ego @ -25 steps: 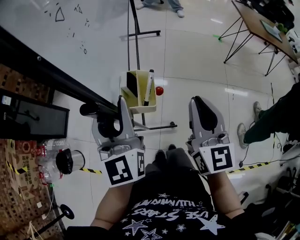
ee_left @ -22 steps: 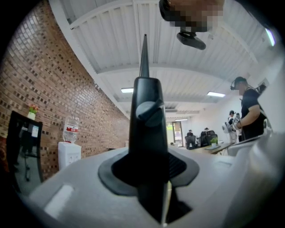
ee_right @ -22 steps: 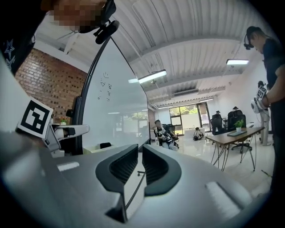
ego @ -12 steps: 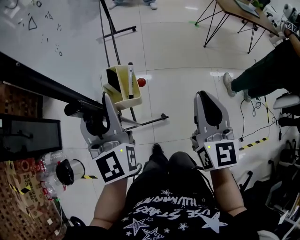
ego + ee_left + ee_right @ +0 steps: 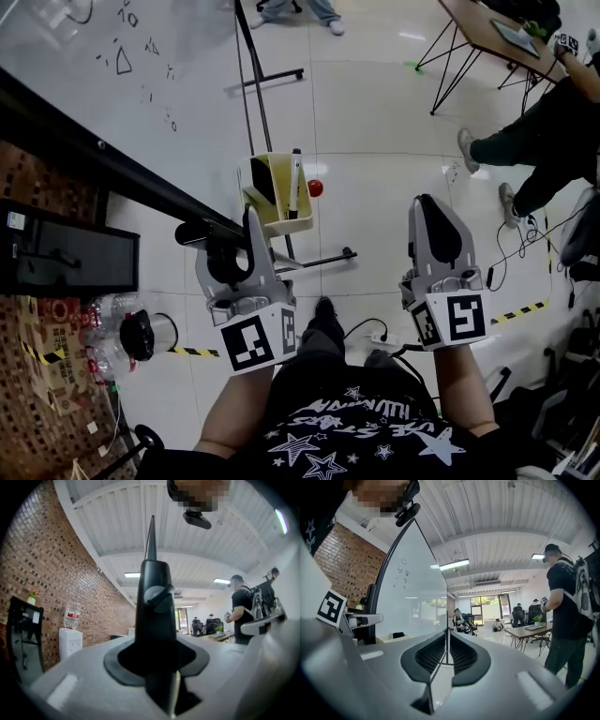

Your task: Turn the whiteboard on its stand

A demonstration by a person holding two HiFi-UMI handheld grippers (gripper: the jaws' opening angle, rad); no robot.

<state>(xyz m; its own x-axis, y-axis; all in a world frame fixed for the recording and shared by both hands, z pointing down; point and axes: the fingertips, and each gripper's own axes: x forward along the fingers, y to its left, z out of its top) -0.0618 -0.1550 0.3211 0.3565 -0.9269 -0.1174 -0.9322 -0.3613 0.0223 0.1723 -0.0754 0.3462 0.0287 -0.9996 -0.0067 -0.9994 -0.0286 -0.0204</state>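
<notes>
The glossy white whiteboard in its black frame (image 5: 103,56) is seen at the upper left of the head view; its frame edge (image 5: 122,169) is clamped between the partly closed jaws of the left gripper (image 5: 232,251), left of centre. The right gripper (image 5: 438,230) is held closed on nothing. The turning step is judged in hand; next, the clamped edge must be swung about the black metal stand (image 5: 246,66)

The glossy white tiled floor (image 5: 375,122) bears the black metal foot bars of the whiteboard stand (image 5: 281,74), one toward its far edge and one nearer the middle. Yellow-and-black striped tape strips (image 5: 187,351) lie flat on the tiles at the left and right. Clear plastic bottles (image 5: 105,314) cluster by the left edge. A thin black cable (image 5: 530,239) trails along the right, and the black angled legs of a wooden table (image 5: 450,70) stand at the far right corner.
</notes>
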